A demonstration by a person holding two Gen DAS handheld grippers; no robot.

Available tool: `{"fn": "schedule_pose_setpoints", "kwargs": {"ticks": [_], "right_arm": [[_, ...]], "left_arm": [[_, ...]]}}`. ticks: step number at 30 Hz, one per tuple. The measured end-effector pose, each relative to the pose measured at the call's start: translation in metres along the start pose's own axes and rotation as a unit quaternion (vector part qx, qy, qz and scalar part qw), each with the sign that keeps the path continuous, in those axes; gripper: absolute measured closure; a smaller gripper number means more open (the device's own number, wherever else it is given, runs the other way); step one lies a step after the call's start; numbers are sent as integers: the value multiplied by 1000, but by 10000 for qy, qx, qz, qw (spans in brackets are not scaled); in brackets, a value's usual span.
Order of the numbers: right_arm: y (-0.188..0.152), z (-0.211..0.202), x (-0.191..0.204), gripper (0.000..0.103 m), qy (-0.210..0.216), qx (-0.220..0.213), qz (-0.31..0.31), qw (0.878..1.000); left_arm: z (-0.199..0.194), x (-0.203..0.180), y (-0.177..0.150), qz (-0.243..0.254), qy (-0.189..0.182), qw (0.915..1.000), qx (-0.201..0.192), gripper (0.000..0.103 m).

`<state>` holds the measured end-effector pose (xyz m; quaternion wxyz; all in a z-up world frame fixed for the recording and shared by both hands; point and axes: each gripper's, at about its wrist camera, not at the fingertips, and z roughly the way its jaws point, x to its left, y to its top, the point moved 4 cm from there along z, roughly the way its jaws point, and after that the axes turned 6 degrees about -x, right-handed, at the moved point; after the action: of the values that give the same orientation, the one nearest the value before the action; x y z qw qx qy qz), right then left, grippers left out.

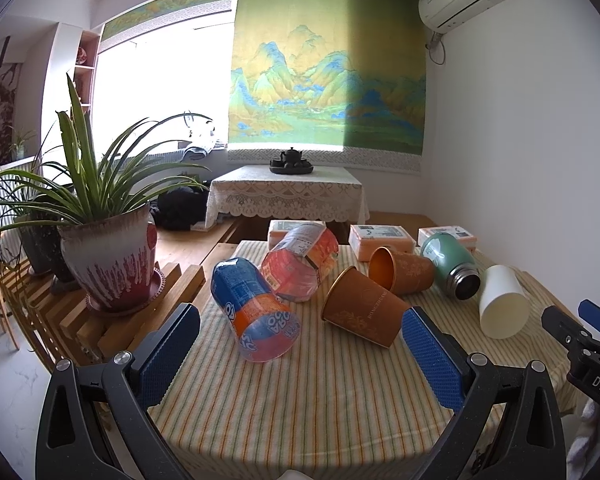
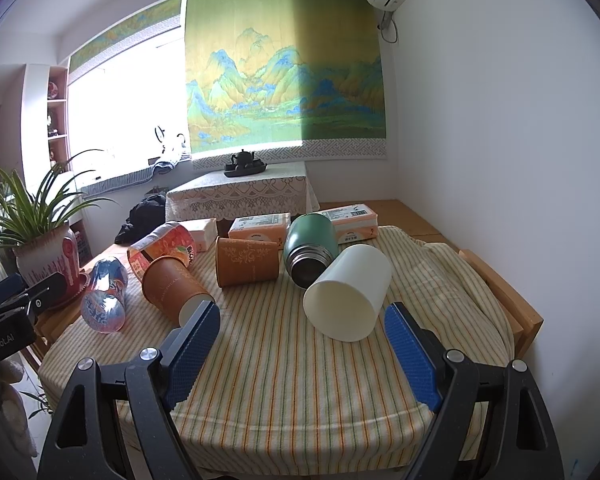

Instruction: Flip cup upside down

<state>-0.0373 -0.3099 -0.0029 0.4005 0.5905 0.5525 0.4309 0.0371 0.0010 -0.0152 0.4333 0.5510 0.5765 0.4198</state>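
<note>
Several cups lie on their sides on the striped tablecloth [image 1: 300, 400]. A white cup [image 2: 346, 294] lies just ahead of my open, empty right gripper [image 2: 300, 348], mouth toward me; it also shows in the left wrist view [image 1: 502, 302]. A brown paper cup [image 1: 362, 306] lies ahead of my open, empty left gripper [image 1: 300, 348], beside the right fingertip; it also shows in the right wrist view [image 2: 174, 290]. A second orange-brown cup [image 1: 400, 270] [image 2: 246, 266] and a green steel tumbler [image 1: 450, 266] [image 2: 310, 254] lie behind.
A blue-orange packaged cup [image 1: 256, 310] and a pink packaged cup [image 1: 300, 266] lie at the left. Tissue packs [image 1: 380, 240] line the far edge. A potted plant [image 1: 108, 256] stands on a wooden rack at the left. The right gripper's body [image 1: 588, 340] shows at the right.
</note>
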Motion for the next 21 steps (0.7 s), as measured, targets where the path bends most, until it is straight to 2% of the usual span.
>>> {"fn": "schedule_pose_setpoints", "kwargs": {"ticks": [21], "right_arm": [[0,0,-1,22,-12,-13,24,10000]], "left_arm": [[-1,-2,1,58,-57,10000,5,1]]}}
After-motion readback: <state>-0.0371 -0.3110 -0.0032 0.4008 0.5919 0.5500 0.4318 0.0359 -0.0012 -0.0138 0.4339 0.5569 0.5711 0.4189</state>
